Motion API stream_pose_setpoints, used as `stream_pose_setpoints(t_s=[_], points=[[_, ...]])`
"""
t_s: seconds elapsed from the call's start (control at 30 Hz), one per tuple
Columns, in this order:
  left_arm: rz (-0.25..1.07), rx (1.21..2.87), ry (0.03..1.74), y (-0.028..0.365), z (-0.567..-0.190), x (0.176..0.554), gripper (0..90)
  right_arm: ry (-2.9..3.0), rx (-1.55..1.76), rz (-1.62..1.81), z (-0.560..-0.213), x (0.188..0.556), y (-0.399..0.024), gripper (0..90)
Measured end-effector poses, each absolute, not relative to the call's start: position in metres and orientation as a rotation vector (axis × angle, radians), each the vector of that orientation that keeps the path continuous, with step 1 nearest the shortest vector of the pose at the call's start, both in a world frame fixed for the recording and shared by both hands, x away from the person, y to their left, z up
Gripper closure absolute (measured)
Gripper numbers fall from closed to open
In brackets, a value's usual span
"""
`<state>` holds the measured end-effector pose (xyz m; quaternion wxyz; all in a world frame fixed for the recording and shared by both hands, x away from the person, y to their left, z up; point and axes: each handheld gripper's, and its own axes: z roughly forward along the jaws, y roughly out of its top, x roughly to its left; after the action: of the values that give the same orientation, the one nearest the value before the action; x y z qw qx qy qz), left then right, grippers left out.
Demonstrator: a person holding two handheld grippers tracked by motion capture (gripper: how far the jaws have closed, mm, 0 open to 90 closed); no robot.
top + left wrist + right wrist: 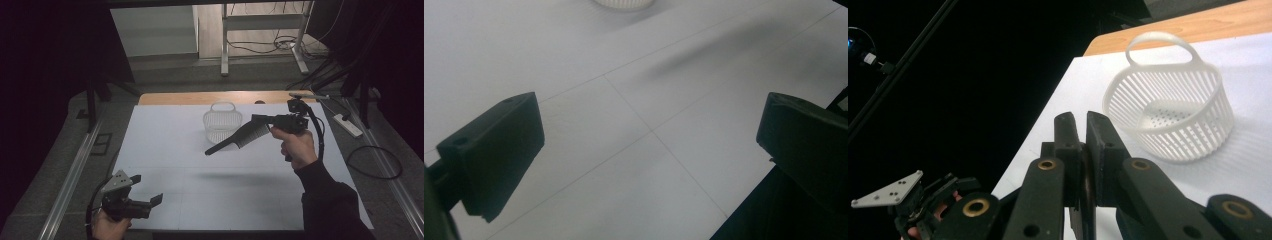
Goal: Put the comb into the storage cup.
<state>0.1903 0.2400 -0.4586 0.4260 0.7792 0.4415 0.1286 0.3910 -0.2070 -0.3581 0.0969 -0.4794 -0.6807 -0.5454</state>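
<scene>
Right gripper [257, 120] up in the right half of the high view, jaws pinched tight on a black comb [239, 137]. The grip sits at the comb's broad toothed end, and the slim handle runs down and left from there, tip hanging in the air above the white table [165, 150]. A soft shadow of the comb lies on the sheet lower down, toward the centre of the frame. In the right gripper view the two black jaws stand close together at bottom centre, a thin dark edge of the comb sandwiched between them.

Just behind the comb in the high view, upper centre, sits the white slatted basket [220, 123] with its loop handle upright; comb and basket overlap in the picture, though contact cannot be told. The right gripper view has the basket [1173, 110] at upper right, standing on the white sheet near the wooden table edge.

Left gripper [148, 189] down in the lower left corner of the high view, jaws spread wide and nothing in them. Its own view confirms it: one black jaw at far left, one at far right, bare white sheet between, and the basket's base [624, 3] peeking in at the top edge.
</scene>
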Motion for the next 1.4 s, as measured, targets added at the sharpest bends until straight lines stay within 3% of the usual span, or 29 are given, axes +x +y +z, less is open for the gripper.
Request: stream_pose_setpoints(t_s=[1.4], points=[[0.362,1.968,1.181,0.257,-0.460,0.177,0.0,-2.042,-1.601,-1.694,-0.324,0.444,-0.206,84.2]])
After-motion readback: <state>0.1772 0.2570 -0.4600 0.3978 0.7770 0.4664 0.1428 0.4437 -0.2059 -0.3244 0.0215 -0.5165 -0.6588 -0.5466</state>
